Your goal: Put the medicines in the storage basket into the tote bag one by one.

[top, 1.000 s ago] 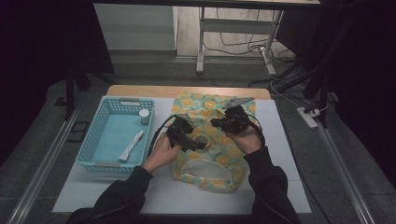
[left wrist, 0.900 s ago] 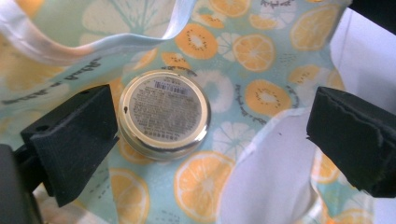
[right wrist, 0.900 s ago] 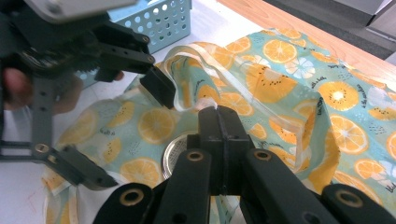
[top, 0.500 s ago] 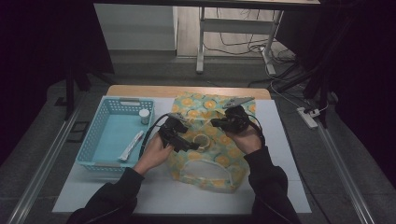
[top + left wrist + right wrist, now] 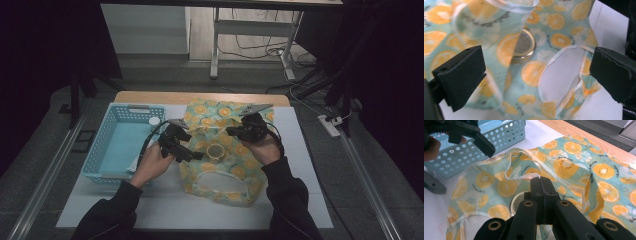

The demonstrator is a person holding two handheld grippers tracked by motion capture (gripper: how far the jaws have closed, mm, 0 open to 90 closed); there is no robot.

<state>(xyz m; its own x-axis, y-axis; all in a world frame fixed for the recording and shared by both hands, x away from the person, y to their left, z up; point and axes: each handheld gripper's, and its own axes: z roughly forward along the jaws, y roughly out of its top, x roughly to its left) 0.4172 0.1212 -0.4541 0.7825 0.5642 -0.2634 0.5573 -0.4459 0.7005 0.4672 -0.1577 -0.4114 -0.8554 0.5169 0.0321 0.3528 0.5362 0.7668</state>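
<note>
A thin bag [image 5: 225, 167] printed with orange slices lies on the white mat. A gold jar lid [image 5: 216, 150] shows inside it, lying flat. My right gripper [image 5: 231, 131] is shut on the bag's white-edged rim [image 5: 534, 176] and holds it raised above the lid [image 5: 517, 201]. My left gripper [image 5: 190, 152] hovers open over the bag's left side, close to the basket. In the left gripper view its jaws [image 5: 536, 75] stand wide apart with nothing between them, above the lid [image 5: 524, 46] and the bag's handle cut-out [image 5: 560, 75].
A light blue perforated basket [image 5: 132, 107] stands at the left of the mat with a small white bottle [image 5: 154, 121] in its far corner. The table's wooden far edge [image 5: 200, 97] runs behind the bag. Bare white mat [image 5: 165, 205] lies in front of the bag.
My left gripper has moved left and a little up, from over the bag's middle toward the basket, uncovering the jar lid. The right gripper has kept still on the rim.
</note>
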